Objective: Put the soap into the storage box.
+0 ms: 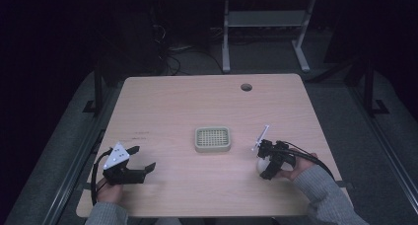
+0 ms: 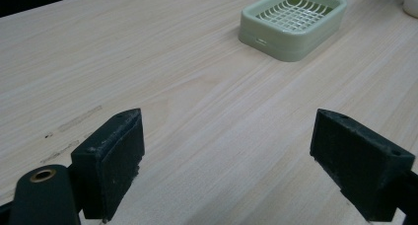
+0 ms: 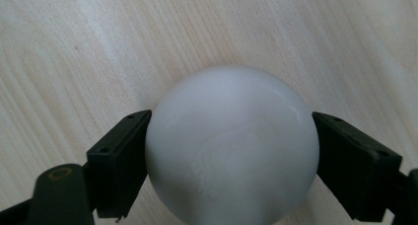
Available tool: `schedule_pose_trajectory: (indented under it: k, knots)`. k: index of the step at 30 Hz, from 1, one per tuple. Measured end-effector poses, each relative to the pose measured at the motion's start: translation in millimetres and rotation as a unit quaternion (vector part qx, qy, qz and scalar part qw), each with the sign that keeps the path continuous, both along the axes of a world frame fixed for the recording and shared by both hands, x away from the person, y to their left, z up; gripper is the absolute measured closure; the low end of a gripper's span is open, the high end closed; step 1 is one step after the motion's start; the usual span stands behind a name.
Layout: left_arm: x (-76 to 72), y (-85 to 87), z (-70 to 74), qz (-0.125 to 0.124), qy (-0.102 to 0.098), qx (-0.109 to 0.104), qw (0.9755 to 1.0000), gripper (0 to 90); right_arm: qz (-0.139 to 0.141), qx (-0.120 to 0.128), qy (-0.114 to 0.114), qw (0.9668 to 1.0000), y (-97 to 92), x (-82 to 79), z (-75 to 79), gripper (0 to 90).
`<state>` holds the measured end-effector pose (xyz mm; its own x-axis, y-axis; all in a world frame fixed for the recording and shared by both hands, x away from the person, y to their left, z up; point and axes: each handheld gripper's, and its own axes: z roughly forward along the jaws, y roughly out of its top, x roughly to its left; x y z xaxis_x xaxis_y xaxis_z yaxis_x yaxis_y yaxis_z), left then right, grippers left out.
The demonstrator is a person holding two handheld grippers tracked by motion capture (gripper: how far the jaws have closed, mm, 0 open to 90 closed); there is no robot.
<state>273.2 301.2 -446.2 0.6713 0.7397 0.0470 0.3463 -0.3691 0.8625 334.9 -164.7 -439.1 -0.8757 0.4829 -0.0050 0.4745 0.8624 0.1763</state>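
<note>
Object in hand: a smooth, rounded white bar of soap (image 3: 230,146) with a faint embossed panel, at the lower centre of the right gripper view; in the high view it is a pale patch (image 1: 260,164) at the lower right of the table.
Right gripper (image 3: 230,153): jaws closed against both flanks of the soap, pads touching it left and right; whether it rests on the table or is lifted, I cannot tell.
Left gripper (image 2: 226,156): jaws spread wide, nothing between them, sitting low over bare wood at the lower left of the high view (image 1: 142,162).
Likely destination: a pale green rectangular plastic soap dish (image 1: 212,139) with a slotted grid insert, at the centre of the light wooden table (image 1: 187,96); upper right in the left gripper view (image 2: 293,21).
Governing relation: the dish lies to the left of and slightly above the right gripper in the high view, its long axis running left-right across the frame.
Nearer hand: the right, judged closer to the dish than the left.
Judgement: a short carry leftward, then lowering onto the grid, appears to be what remains.
</note>
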Motion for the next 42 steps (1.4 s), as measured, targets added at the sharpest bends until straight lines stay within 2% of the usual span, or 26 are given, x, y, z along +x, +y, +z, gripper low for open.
schedule_pose_trajectory:
  k: [9, 18, 28, 30, 34, 35, 42]
  knots:
    - [0.1, 0.4, 0.2, 0.001, -0.003, -0.001, 1.0000, 12.8, 0.002, 0.000, 0.008, 1.0000, 1.5, 0.8, -2.3, 21.7]
    - [0.1, 0.7, 0.4, 0.001, -0.004, -0.001, 1.0000, 12.8, 0.006, -0.006, 0.005, 1.0000, 2.1, 0.5, -2.3, 22.6]
    - [0.2, 0.9, 0.5, 0.001, -0.005, -0.001, 1.0000, 12.8, 0.025, -0.012, -0.001, 0.9996, 4.5, -1.3, -1.7, 23.0]
    - [0.2, 1.5, 0.8, 0.001, -0.004, 0.001, 1.0000, 12.8, 0.022, -0.009, -0.002, 0.9997, 5.6, -1.9, 0.3, 23.0]
    - [0.2, 1.6, 0.8, 0.002, -0.004, -0.003, 1.0000, 12.8, 0.035, -0.008, -0.005, 0.9993, 10.9, -4.1, 4.3, 23.0]
    - [0.0, 1.4, 1.0, 0.001, -0.004, -0.002, 1.0000, 12.8, 0.038, 0.000, -0.002, 0.9993, 13.7, -4.0, 7.5, 23.0]
    - [0.2, 1.2, 0.8, 0.002, -0.004, -0.003, 1.0000, 12.8, 0.048, 0.001, -0.005, 0.9988, 20.0, -1.8, 14.2, 23.0]
